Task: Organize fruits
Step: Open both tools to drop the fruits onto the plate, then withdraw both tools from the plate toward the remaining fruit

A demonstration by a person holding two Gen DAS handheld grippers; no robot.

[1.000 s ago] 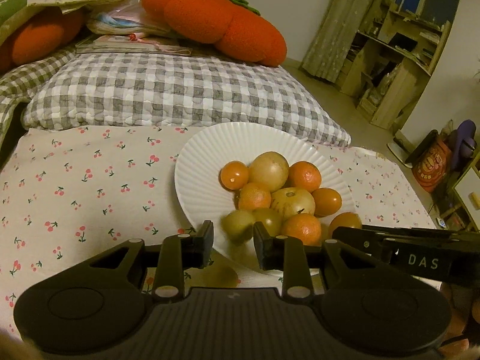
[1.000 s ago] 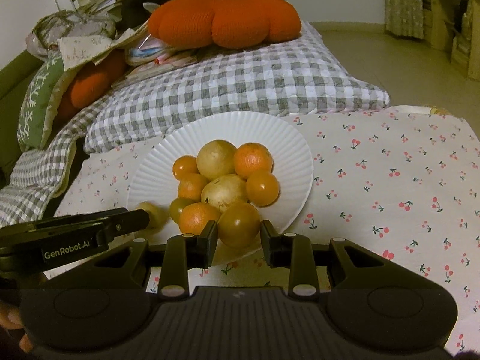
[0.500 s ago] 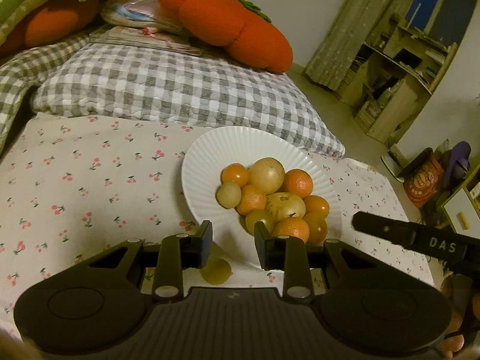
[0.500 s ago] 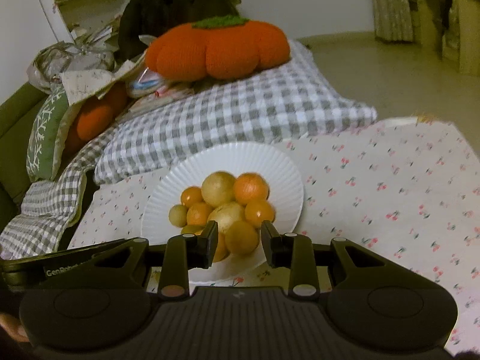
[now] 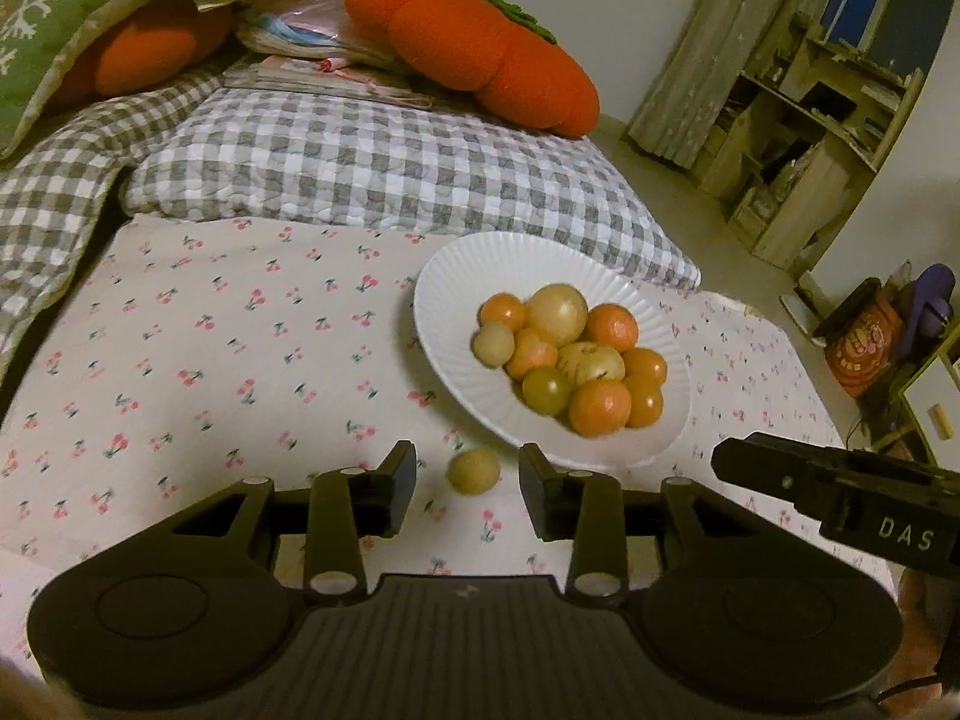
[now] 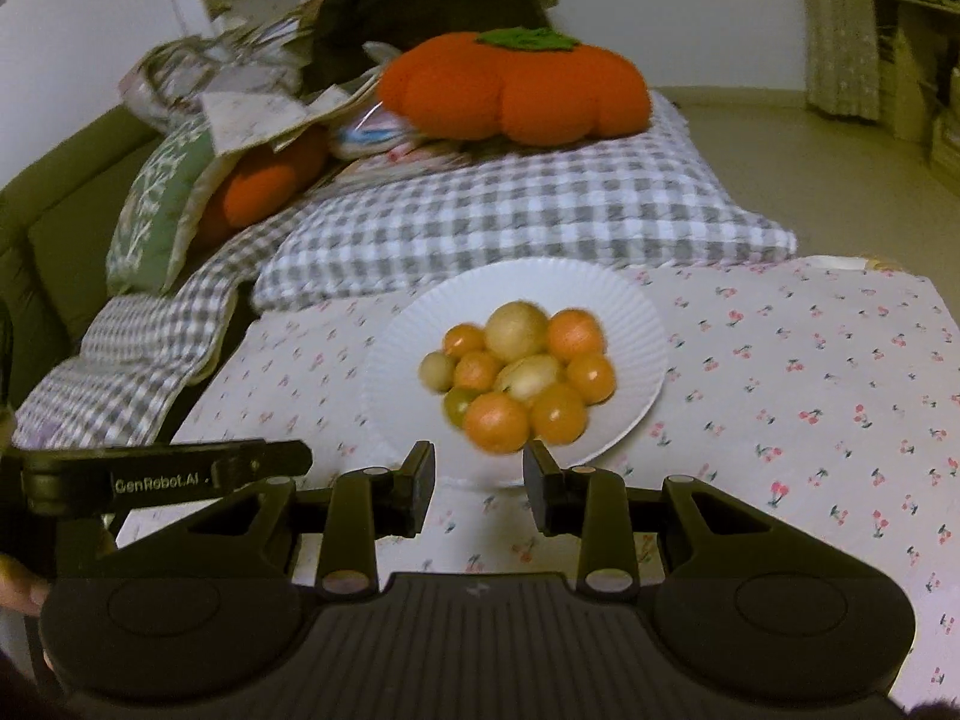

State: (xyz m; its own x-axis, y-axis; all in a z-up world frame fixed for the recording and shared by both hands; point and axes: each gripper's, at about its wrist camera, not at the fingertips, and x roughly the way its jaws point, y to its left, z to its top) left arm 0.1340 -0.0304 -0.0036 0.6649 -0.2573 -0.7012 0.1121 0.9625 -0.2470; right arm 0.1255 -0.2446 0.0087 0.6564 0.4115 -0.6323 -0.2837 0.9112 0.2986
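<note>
Left black plastic gripper [image 5: 467, 489] is opening up, gripping nothing; a small round yellowish fruit [image 5: 474, 470] sits loose on the cherry-print cloth [image 5: 210, 360] in the gap, just short of the ribbed white plate [image 5: 456, 288]. Right gripper [image 6: 479, 483] is opening too, empty. The smooth orange and yellow fruits [image 5: 570, 354] are piled on the plate, too round to have a long axis.

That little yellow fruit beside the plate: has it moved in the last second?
Yes. The yellow fruit sat on the plate with the pile; it now lies off the near rim on the cherry cloth, between the left gripper's opening jaws, untouched.
</note>
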